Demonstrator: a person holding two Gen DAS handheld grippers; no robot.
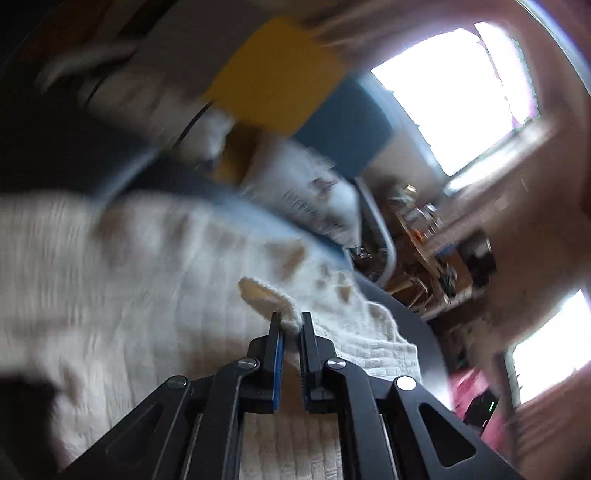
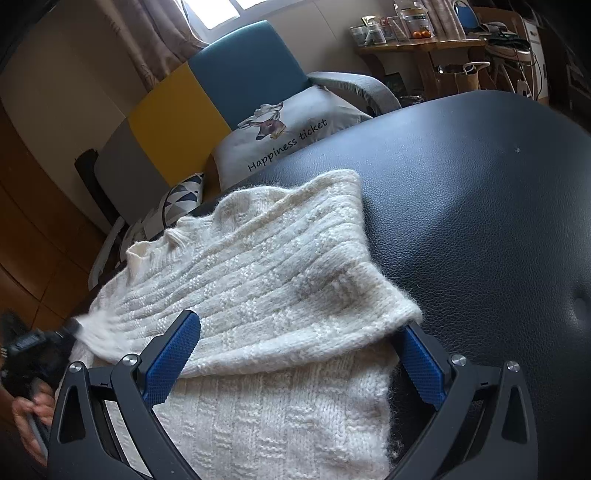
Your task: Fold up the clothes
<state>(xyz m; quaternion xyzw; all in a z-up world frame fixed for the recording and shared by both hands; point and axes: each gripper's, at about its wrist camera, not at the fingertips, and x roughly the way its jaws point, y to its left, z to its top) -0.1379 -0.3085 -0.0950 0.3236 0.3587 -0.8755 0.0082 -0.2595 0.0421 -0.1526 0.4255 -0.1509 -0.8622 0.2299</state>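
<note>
A cream knitted sweater lies partly folded on a black leather surface. An upper layer is doubled over the lower one. My right gripper hovers open just above the fold, blue pads spread wide to either side. In the blurred left wrist view my left gripper is shut on a rounded edge of the sweater, and the rest of the knit spreads out beyond it. At the far left of the right wrist view, a hand holds the left gripper's body, which is blurred.
Behind the leather surface stands a sofa with yellow and teal cushions and a grey pillow printed "Happiness ticket". A wooden shelf with jars sits at the back right. Bright windows show in the left wrist view.
</note>
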